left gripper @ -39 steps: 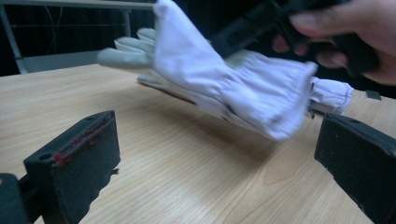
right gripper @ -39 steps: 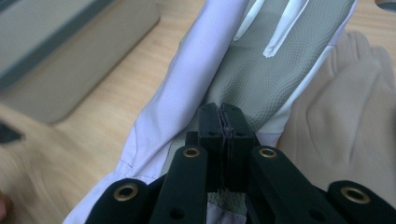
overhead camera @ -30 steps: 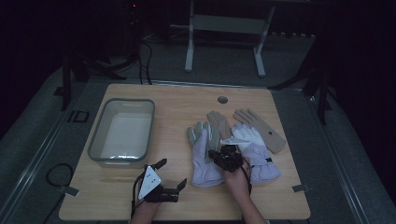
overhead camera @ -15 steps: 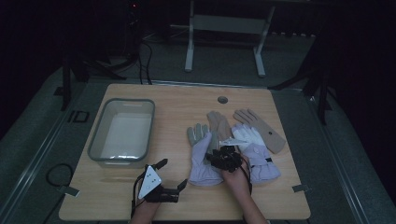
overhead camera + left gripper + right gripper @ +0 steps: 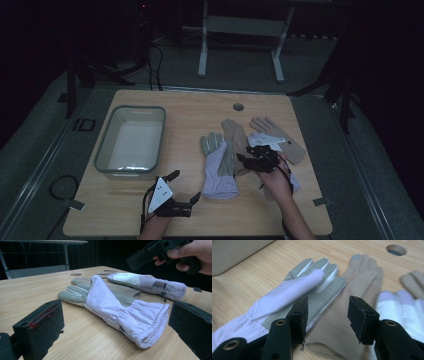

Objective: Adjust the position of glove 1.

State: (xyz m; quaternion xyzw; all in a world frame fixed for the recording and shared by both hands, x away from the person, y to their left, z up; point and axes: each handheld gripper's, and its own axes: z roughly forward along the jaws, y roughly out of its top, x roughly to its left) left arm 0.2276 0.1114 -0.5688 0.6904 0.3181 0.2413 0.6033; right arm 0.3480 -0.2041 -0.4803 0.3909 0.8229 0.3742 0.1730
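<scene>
A lavender glove with a grey palm (image 5: 218, 167) (image 5: 112, 302) (image 5: 287, 295) lies flat on the wooden table, partly over a tan glove (image 5: 232, 132) (image 5: 359, 277). My right gripper (image 5: 250, 159) (image 5: 328, 312) hovers open just above where these two overlap, with nothing between its jaws. A second lavender glove (image 5: 294, 181) (image 5: 150, 283) (image 5: 399, 307) lies under the right hand. My left gripper (image 5: 184, 186) (image 5: 115, 327) is open near the table's front edge, pointing at the first glove's cuff without touching it. The right gripper (image 5: 155, 252) also appears in the left gripper view, top right.
A grey plastic tub (image 5: 131, 142) (image 5: 232, 250) stands on the table's left half. Another tan glove (image 5: 277, 134) lies at the right. A round cable hole (image 5: 238, 107) (image 5: 396, 249) sits near the far edge. Metal stand legs (image 5: 240, 45) rise behind the table.
My right gripper has shifted slightly farther from the person, above the gloves. The left gripper and the gloves have stayed put.
</scene>
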